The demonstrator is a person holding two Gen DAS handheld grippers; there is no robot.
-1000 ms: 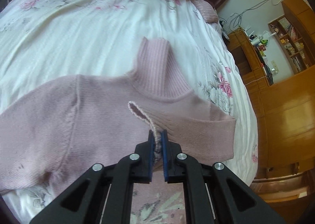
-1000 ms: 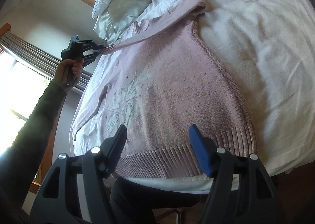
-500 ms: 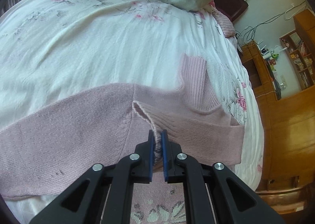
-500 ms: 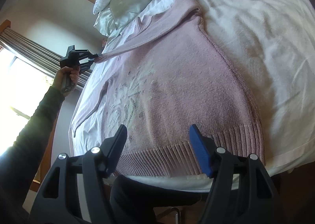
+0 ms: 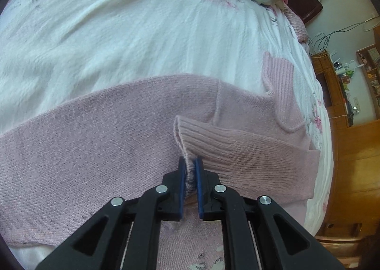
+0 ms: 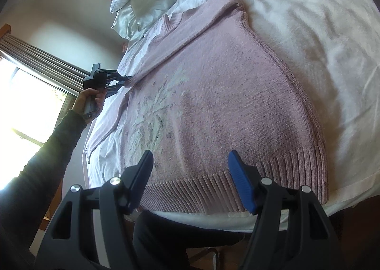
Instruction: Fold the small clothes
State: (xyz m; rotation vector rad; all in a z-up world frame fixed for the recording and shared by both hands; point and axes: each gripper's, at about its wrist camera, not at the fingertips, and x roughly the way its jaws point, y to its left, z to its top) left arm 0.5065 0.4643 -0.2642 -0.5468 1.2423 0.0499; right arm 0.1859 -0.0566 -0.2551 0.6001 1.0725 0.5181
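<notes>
Left gripper [image 5: 189, 168] on my end is pinched tight on the ribbed cuff [image 5: 187, 151] of the pink knit sweater [image 6: 225, 94] lying flat across the white floral bedspread [image 5: 133, 30], while my right gripper [image 6: 190, 170] hangs wide open, empty, over the hem.

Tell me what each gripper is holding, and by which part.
The left gripper pinches the pink sweater by its sleeve cuff. The right gripper is open and holds nothing.

Two claw-mounted views, shared sweater [image 5: 118, 141]
</notes>
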